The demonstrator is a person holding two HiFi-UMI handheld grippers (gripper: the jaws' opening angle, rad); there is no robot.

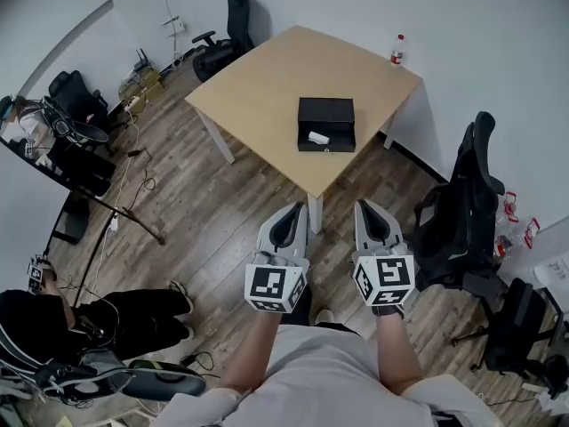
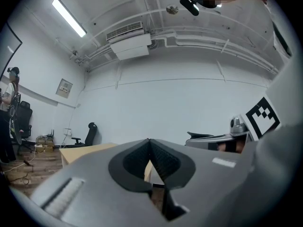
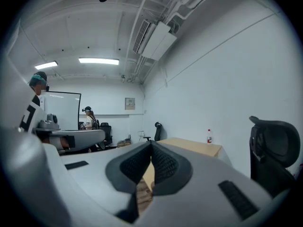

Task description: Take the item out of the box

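Right now I'm standing well back from the table (image 1: 267,78), so the step in hand is the approach. I should walk in facing its near corner, where the open black box (image 1: 325,109) sits with the white item (image 1: 318,137) inside, and part one pair before reaching in. The left tongs (image 1: 293,212) are clenched on nothing, and so are the right tongs (image 1: 366,210). I hold both out before me, side by side, pointing at the table.

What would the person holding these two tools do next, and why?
Probably step toward the light wooden table and bring the tools over the black box: the left tool and right tool are shut, empty, short of the table, and the small white item lies in the box.
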